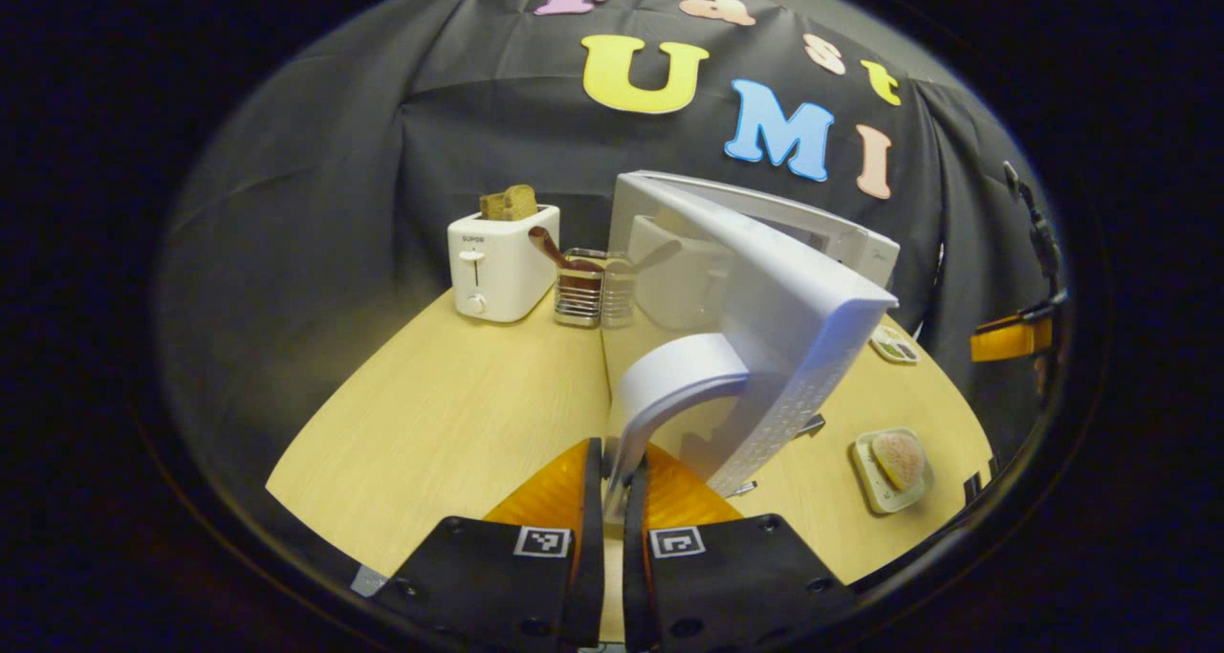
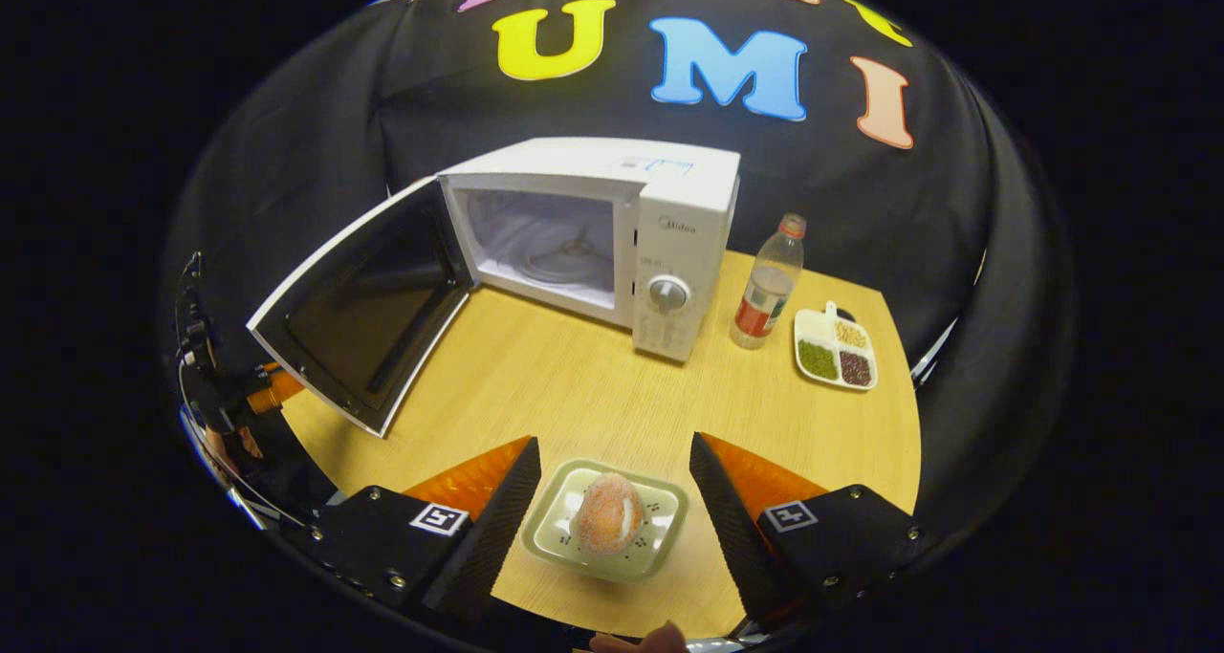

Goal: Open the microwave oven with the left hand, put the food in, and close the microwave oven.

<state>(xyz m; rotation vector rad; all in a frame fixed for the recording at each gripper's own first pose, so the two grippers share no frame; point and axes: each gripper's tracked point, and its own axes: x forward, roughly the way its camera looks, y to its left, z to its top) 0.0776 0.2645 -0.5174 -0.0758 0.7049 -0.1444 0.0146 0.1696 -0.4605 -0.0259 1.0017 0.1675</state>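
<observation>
Food [image 2: 608, 525], a round sugared bun, sits on a small square plate [image 2: 660, 550] right between the two fingers of the right tongs [image 2: 612, 510]. These tongs are wide open and I see no finger touching the plate; each finger stands a little apart from its side edge. So the plate lies straight ahead of the right tongs, low on the wooden surface [image 2: 593, 385], and the right hand is clearly the nearer one to it.

In the left gripper view the left tongs [image 1: 613, 500] are almost closed, with both fingers pressing on the thin lower end of the white door handle [image 1: 669, 385]. The door [image 2: 359, 314] is swung wide open to the left, so I judge the opening step as done.

Farther back, beyond the plate and a bit to the left of it, the microwave [image 2: 684, 242] shows its empty chamber [image 2: 555, 247] with the turntable inside. The path from plate to chamber runs forward over bare surface. The next move probably needs the right tongs to close on the plate edges and carry it level

Behind, to the right of the microwave, stand a bottle [image 2: 770, 285] and a divided dish [image 2: 832, 349]
</observation>
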